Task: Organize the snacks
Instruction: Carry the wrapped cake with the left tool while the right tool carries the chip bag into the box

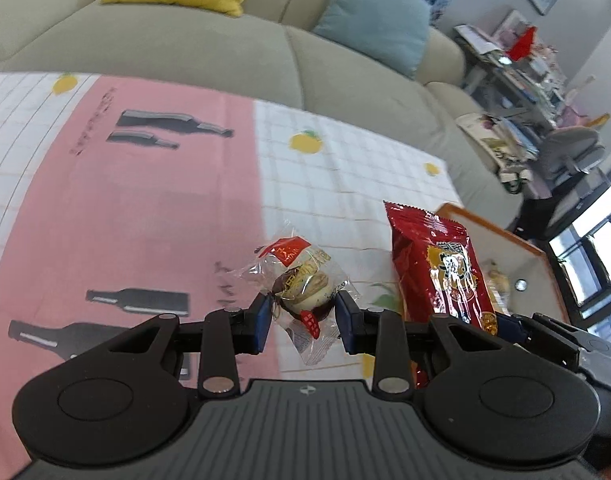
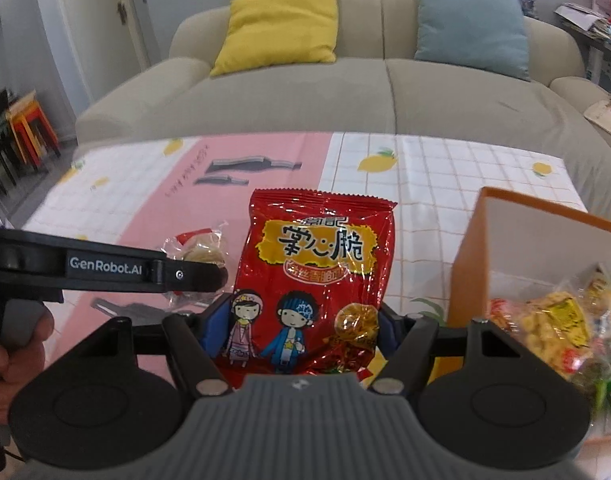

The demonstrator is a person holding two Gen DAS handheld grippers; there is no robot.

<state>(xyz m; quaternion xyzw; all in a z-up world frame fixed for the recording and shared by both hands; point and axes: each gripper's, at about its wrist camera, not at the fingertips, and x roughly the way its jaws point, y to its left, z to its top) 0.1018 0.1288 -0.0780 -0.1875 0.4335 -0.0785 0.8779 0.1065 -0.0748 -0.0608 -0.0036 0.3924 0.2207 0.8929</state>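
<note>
two grippers each hold a snack above a table, with a box of snacks at the right.

on the left, the left gripper [image 1: 304,312] pinches a small clear-wrapped cookie [image 1: 301,286] between its blue pads, lifted off the pink and white cloth [image 1: 145,208]. a hand [image 2: 9,344] grips its handle at the left edge of the right view. in the middle, the right gripper [image 2: 295,330] has its jaws spread wide and pressed on the lower sides of a red packet [image 2: 313,276], held upright. at the right stands an orange box [image 2: 465,276], open on top, with several wrapped snacks [image 2: 553,328] already inside. the job looks well along: the cloth shows no other loose snacks, and these two likely remain to go into the box.
</note>
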